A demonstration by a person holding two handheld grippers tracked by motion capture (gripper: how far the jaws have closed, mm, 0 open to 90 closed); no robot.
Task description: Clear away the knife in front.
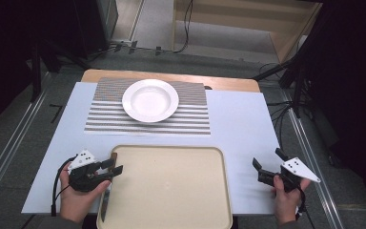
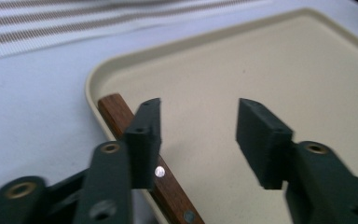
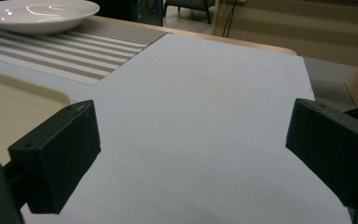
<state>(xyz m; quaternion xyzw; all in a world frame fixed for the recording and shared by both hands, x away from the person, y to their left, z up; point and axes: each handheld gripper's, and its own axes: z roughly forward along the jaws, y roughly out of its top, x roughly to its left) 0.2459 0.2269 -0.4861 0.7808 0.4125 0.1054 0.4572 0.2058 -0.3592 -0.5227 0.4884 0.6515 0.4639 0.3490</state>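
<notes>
A knife with a brown wooden handle (image 2: 115, 110) lies along the left rim of the beige tray (image 1: 171, 191), its dark blade (image 1: 104, 206) pointing toward the table's near edge. My left gripper (image 1: 113, 167) hovers just over that handle at the tray's left edge. In the left gripper view (image 2: 198, 107) the jaws stand apart with nothing between them, and the handle runs under the left jaw. My right gripper (image 1: 268, 159) is held off the tray's right side over the white table top, open and empty (image 3: 193, 116).
A white plate (image 1: 150, 100) sits on a striped placemat (image 1: 190, 119) at the back of the table. The tray's bare floor (image 2: 261, 60) spreads to the right of the knife. Cables and stands surround the table on the floor.
</notes>
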